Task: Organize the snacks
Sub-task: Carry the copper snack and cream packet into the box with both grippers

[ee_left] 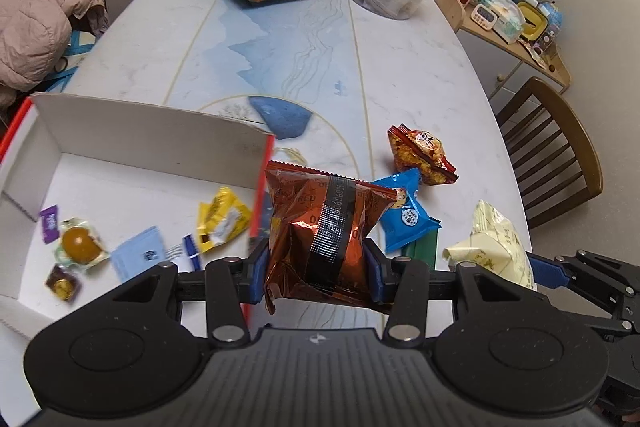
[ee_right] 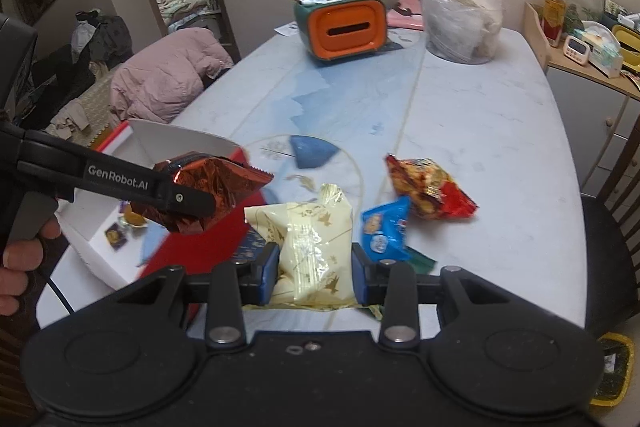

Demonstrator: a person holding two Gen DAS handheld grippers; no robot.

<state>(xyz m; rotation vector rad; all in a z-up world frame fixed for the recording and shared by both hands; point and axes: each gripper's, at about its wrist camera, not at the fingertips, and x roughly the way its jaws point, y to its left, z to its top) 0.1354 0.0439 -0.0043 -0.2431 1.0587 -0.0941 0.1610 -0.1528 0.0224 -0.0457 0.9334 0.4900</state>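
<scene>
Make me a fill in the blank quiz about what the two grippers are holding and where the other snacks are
The left gripper is shut on a ____ foil packet.
The right gripper is shut on a pale ____ packet.
The blue snack packet lies on the ____.
The white box holds ____ small wrapped sweets.

Missing words: copper-red; yellow; table; several

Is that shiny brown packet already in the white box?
Not yet. The brown packet is clamped in the left tool, raised beside the box wall, outside it.

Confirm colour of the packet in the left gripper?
Shiny copper-red foil packet with a black stripe; clearest in the left wrist view.
</scene>
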